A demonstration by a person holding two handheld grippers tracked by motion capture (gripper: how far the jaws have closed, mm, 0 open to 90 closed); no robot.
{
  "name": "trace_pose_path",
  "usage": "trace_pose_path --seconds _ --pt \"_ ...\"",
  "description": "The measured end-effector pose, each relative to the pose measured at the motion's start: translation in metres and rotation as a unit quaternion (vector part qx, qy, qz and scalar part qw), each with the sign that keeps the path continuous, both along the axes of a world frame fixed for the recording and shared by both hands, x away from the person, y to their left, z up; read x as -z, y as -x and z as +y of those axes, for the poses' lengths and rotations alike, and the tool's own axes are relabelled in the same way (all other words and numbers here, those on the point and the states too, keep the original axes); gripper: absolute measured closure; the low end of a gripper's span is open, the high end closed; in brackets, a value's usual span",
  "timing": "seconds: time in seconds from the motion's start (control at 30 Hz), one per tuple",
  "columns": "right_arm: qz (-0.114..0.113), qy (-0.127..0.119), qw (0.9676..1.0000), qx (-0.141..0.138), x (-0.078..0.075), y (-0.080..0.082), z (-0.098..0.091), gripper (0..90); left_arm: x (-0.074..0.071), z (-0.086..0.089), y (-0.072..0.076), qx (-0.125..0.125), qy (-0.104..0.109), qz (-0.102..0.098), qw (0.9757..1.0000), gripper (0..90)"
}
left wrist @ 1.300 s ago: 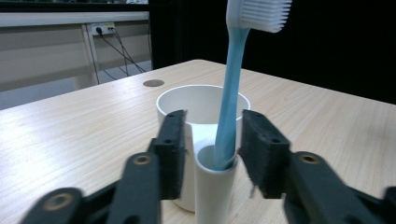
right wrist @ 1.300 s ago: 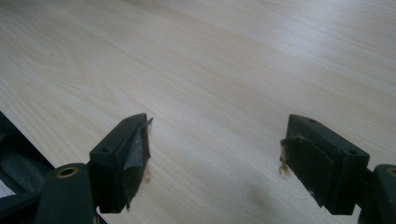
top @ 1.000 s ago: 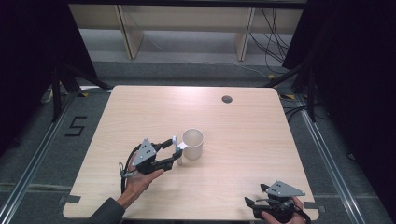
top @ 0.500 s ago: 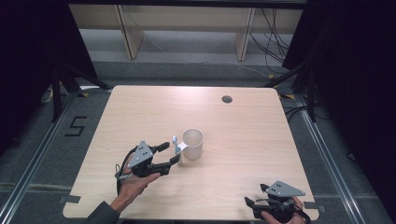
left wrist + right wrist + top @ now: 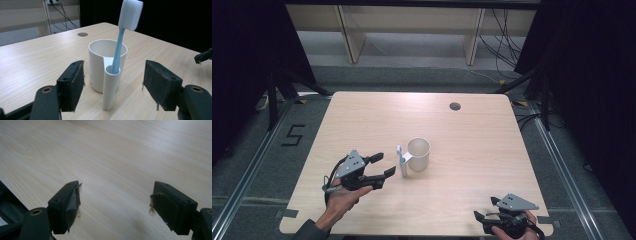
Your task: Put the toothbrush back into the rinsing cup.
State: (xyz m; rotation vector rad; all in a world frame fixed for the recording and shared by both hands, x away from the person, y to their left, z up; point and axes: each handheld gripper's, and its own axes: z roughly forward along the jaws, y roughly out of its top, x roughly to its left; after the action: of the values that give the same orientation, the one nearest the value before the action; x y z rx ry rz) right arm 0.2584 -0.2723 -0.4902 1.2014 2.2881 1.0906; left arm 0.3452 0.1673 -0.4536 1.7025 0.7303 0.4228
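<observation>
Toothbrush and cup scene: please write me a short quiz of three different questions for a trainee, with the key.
1. True or false: the toothbrush lies flat on the table.
2. The left tongs are: A) open, B) shut on the cup.
3. Fill in: the toothbrush stands in the cup's side ____, head up.

Key: 1 false; 2 A; 3 holder. The right tongs are open too, over bare table.
</observation>
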Motion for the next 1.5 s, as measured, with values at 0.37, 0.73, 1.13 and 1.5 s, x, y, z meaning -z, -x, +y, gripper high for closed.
trace_pose_path --seconds 0.37,0.73,1.13,1.5 --pt "-0.002 0.003 1.0 0.004 -0.001 0.0 -0.001 23.6 0.001 0.016 0.003 -0.006 -0.011 0.015 0.9998 28.9" --pt "-0.002 0.003 1.0 0.004 -0.001 0.0 -0.001 23.6 0.001 0.029 0.005 -0.013 -0.013 0.024 0.9996 26.8" --pt "-0.002 0.003 1.0 0.005 -0.001 0.0 -0.001 23.6 0.012 0.044 0.01 -0.028 -0.03 0.041 0.9983 23.9" --pt "0.001 -0.001 1.0 0.002 -0.001 -0.001 -0.001 23.6 0.019 0.053 0.017 -0.029 -0.034 0.046 0.9979 22.7"
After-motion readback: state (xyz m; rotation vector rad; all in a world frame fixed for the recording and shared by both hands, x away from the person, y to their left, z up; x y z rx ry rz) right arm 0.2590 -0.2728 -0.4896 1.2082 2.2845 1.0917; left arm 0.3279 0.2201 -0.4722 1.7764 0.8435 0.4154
